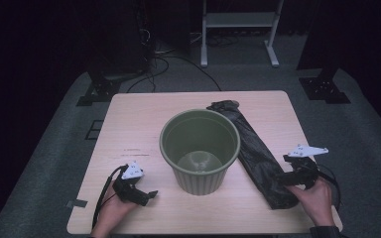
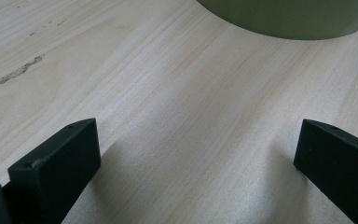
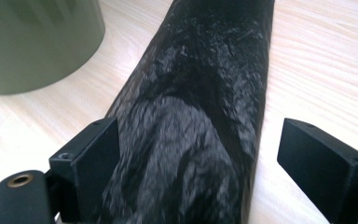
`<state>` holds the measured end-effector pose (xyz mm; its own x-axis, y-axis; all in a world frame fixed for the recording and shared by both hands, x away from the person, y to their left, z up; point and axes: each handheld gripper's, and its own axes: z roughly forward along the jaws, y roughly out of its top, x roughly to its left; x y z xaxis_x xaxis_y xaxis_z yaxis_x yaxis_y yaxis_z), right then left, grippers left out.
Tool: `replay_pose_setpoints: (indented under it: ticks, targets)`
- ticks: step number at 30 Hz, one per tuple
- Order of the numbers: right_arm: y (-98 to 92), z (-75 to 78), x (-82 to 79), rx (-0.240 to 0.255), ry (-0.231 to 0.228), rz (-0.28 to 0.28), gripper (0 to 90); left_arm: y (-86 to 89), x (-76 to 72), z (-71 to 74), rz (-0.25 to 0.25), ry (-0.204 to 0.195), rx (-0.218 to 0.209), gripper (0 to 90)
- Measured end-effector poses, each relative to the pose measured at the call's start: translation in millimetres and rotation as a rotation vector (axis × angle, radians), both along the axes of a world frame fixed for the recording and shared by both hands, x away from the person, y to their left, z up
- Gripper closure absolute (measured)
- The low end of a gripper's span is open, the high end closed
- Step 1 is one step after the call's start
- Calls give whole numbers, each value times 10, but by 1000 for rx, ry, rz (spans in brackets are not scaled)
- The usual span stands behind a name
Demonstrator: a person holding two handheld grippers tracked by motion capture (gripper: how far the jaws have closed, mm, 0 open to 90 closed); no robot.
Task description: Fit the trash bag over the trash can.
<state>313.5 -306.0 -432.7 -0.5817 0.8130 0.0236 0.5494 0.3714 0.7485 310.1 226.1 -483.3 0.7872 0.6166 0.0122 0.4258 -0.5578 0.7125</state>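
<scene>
Dark room, grey carpet (image 1: pixel 49 144), white stand (image 1: pixel 238 20)

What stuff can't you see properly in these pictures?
- Bin: its far outside wall is hidden by its own rim in the high view; both gripper views cut it off at the top edge.
- Black bag: its near end sits under the right gripper in the high view.
- Room behind the table: too dark.

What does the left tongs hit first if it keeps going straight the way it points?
Probably the ribbed olive-green plastic bucket: beyond the open left tongs lies bare light wooden table, then the bucket's base. Depth is unclear, so it may clip only its near side.
</scene>
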Motion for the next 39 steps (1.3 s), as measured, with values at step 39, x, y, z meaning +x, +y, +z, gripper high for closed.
replay_pose_setpoints:
  ticks: [39]
  targets:
    - [529, -460, 533, -125, 74, 12, 9, -1, -2, 0, 1, 0, 0, 0]
